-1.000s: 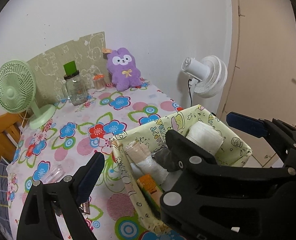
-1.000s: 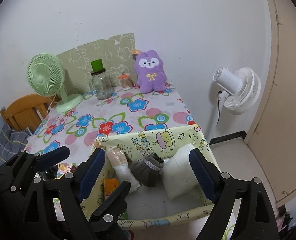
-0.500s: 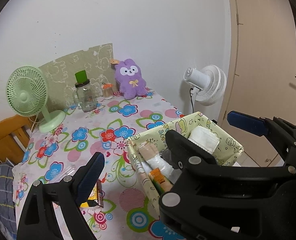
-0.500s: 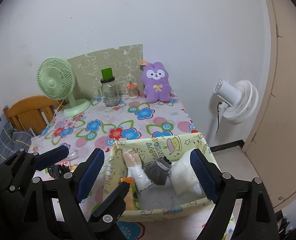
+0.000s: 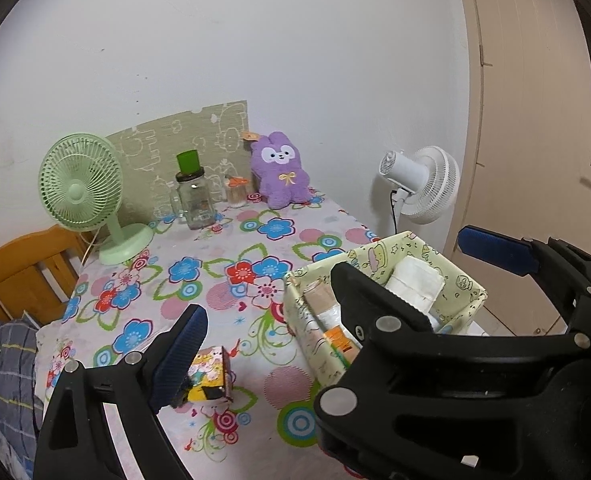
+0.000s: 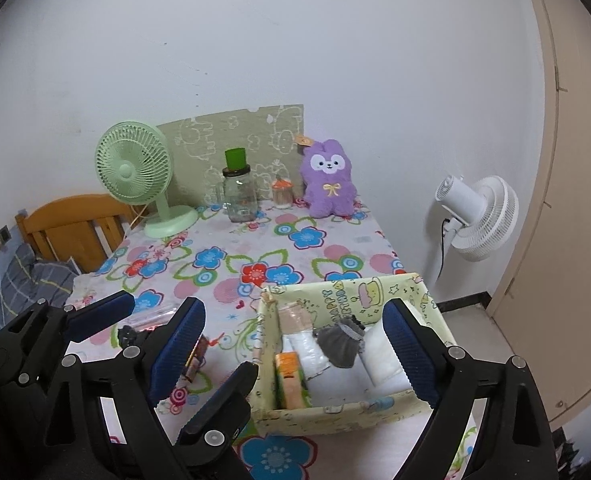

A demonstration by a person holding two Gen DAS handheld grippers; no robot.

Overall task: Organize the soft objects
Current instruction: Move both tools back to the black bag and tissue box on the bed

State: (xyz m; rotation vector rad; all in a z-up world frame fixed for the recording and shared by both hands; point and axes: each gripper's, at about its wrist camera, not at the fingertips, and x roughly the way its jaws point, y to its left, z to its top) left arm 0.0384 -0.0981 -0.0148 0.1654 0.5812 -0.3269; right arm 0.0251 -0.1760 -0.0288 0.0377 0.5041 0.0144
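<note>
A pale yellow-green fabric storage box (image 6: 335, 412) stands at the near right of the flowered table and holds rolled white cloths (image 6: 379, 360), a grey sock (image 6: 337, 344), a beige roll (image 6: 293, 320) and an orange carton (image 6: 289, 376). The box also shows in the left wrist view (image 5: 467, 284). A purple plush bunny (image 6: 329, 180) sits at the back against the wall; it also shows in the left wrist view (image 5: 281, 176). My right gripper (image 6: 295, 348) is open and empty above the box. My left gripper (image 5: 327, 284) is open and empty, left of the box.
A green desk fan (image 6: 139, 176), a glass jar with a green lid (image 6: 239, 192) and a small orange-lidded jar (image 6: 282, 194) stand at the back. A small printed pack (image 5: 209, 376) lies near the front. A white fan (image 6: 479, 216) stands right of the table. A wooden chair (image 6: 71, 228) is at the left.
Both grippers have pulled back and up from the box, so more of the table shows. Both stay open and empty. The box contents have not moved.
</note>
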